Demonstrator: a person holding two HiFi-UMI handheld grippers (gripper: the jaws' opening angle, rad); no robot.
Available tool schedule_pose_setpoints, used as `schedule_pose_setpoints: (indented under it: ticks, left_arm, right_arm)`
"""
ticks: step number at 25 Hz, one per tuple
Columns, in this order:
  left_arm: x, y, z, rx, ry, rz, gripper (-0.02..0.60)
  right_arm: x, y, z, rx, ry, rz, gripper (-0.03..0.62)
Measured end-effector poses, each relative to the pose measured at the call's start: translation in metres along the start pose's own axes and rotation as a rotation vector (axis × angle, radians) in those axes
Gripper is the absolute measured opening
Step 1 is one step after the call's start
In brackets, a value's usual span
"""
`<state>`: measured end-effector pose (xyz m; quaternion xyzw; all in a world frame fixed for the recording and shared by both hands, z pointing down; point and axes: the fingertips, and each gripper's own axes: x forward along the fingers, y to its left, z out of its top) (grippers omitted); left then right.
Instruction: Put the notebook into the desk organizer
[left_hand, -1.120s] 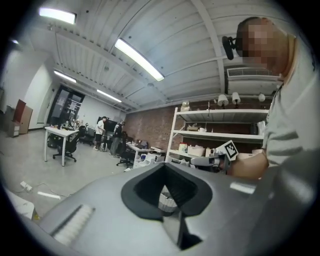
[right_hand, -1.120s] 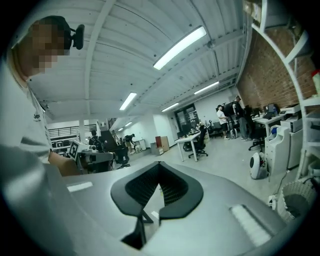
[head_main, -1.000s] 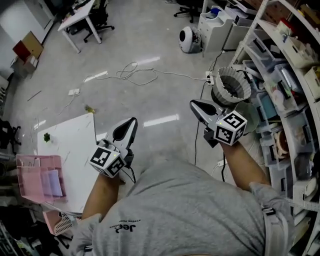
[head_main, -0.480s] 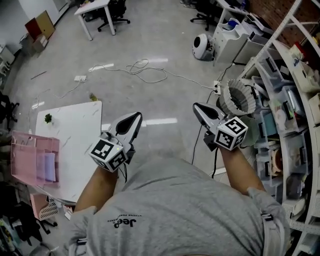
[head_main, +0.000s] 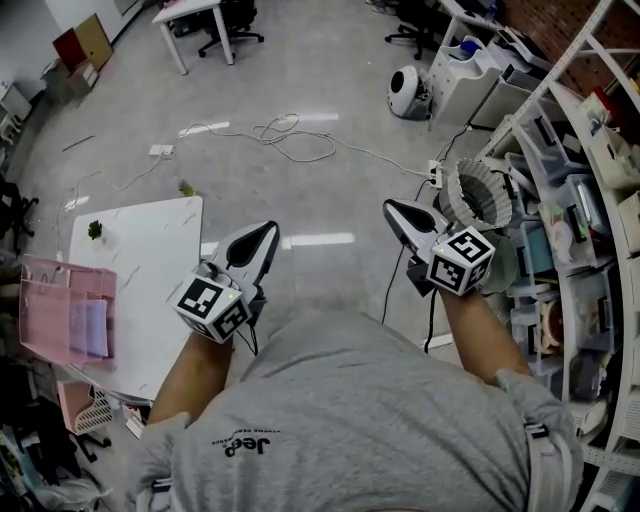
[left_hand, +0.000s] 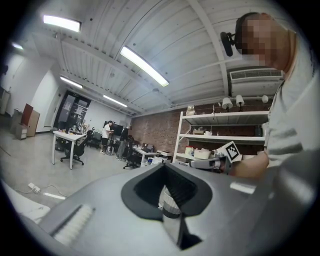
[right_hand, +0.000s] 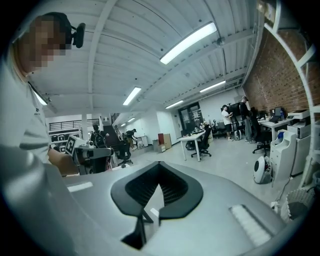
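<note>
Head view: you stand over an open floor with both grippers held out level in front of your grey shirt. Left gripper (head_main: 266, 230) has its jaws shut tight, nothing between them; right gripper (head_main: 390, 207) likewise, jaws together and empty. Neither touches anything. The white table (head_main: 150, 262) lies at lower left, near the left gripper but apart from it. The pink desk organizer (head_main: 45, 290) sits at the table's far left edge, and the notebook (head_main: 89, 330), a pale lilac slab, stands inside it; which compartment, cannot tell. A small green object (head_main: 95, 231) rests on the table's upper corner. A loose cable (head_main: 290, 140) runs across the floor ahead. A pleated grey bin (head_main: 475, 195) stands just beyond the right gripper, beside the shelving (head_main: 590, 180) crowded with boxes. Left gripper view: the jaws meet along their ribbed pads, no gap, nothing held; past them you see the other gripper and its marker cube (left_hand: 231, 150) at right, in front of white shelves. Right gripper view: the jaws are closed on themselves and empty; a white desk (right_hand: 195, 140) with a chair stands far off across the room.
</note>
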<state>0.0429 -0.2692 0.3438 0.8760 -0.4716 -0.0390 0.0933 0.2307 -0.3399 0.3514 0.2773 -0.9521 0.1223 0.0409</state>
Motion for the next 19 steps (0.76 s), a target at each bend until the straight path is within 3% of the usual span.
schedule_pose_setpoints:
  ticks: [14,19]
  left_arm:
    - [-0.0005,0.0019,0.0006,-0.035,0.024,0.041,0.057]
    - [-0.0037,-0.0004,-0.0019,-0.003,-0.004,0.002,0.058]
  right_arm:
    - [-0.0023,0.0002,-0.0009,-0.008,0.000,0.000,0.001]
    - [-0.0023,0.0030,-0.0006,-0.010,0.000,0.004,0.001]
